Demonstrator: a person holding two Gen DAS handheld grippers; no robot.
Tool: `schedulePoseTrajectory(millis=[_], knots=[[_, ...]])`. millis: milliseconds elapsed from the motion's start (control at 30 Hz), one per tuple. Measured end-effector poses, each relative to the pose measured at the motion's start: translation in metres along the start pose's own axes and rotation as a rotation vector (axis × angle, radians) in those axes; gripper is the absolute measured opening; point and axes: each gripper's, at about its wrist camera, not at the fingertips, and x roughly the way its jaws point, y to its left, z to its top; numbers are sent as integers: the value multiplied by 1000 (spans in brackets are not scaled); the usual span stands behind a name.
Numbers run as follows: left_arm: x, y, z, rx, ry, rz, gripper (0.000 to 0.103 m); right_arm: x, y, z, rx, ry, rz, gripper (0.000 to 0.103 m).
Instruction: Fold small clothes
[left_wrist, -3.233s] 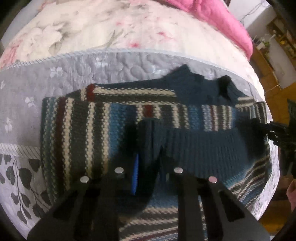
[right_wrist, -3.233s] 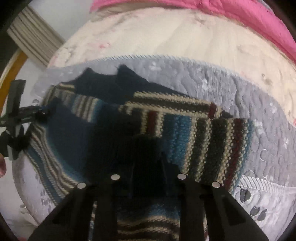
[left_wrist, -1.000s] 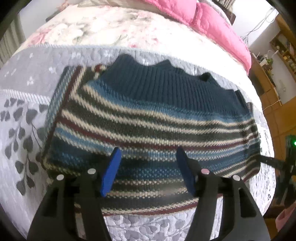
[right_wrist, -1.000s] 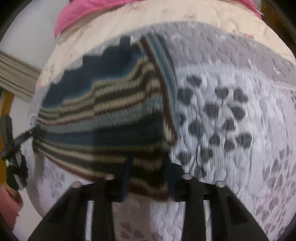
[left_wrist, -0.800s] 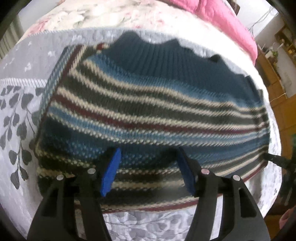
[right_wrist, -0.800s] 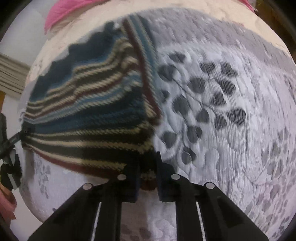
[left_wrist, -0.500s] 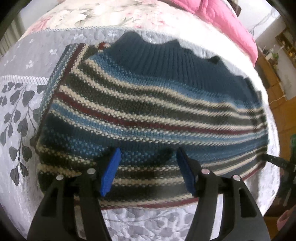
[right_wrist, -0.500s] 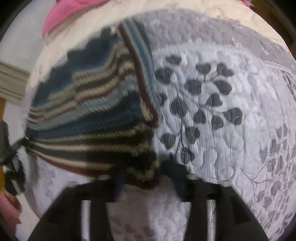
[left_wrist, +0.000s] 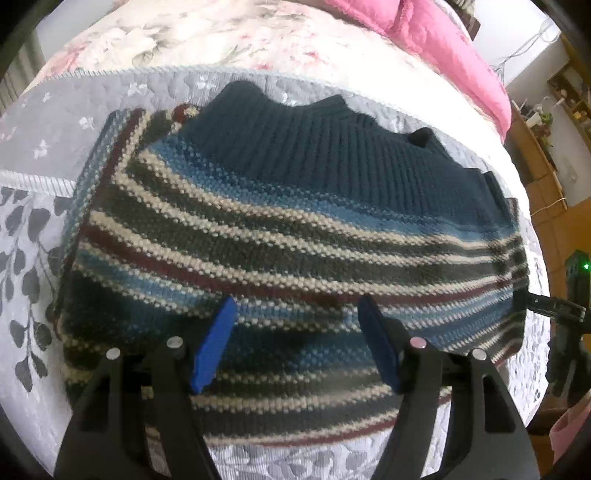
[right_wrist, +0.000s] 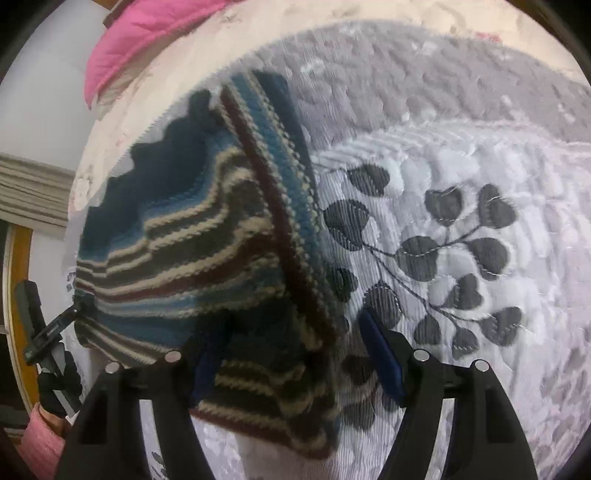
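A striped knitted sweater (left_wrist: 288, 236) lies folded into a wide rectangle on a grey quilt (left_wrist: 33, 206) printed with dark leaves, which covers a bed. Its long axis runs left to right across the left wrist view. A plain dark blue ribbed panel forms the far edge, and the stripes run along the length.

The left gripper (left_wrist: 295, 339) hovers over the middle of the near long edge, its blue-padded fingers spread wide and holding nothing. The sweater stretches out ahead of it and to both sides.

The right gripper (right_wrist: 291, 354) sits at the sweater's (right_wrist: 207, 236) near right corner, also spread apart. The corner lies between its fingers, ungripped, with the rest of the garment extending away to the left. Judging by position, the right gripper is better placed to take that short end.

Beyond the quilt are a floral bedspread (left_wrist: 192, 33) and a pink duvet (left_wrist: 436, 40).
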Motion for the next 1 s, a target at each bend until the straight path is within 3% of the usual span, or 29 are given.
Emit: schedulePoseTrajectory(millis=[67, 100, 200, 633, 867, 1000], knots=[[8, 4, 1, -7, 12, 5, 69, 5, 0, 1, -9, 2, 1, 61], [10, 5, 2, -8, 15, -1, 71, 2, 0, 0, -10, 0, 19, 47], [13, 8, 3, -12, 22, -15, 71, 0, 5, -2, -27, -9, 26, 41], [21, 15, 3, -12, 26, -47, 77, 19, 5, -2, -2, -15, 18, 40], [27, 2, 3, 1, 29, -44, 82, 24, 16, -3, -10, -15, -41, 40], [22, 0, 10, -26, 56, -46, 76, 14, 29, -1, 7, -2, -45, 33]])
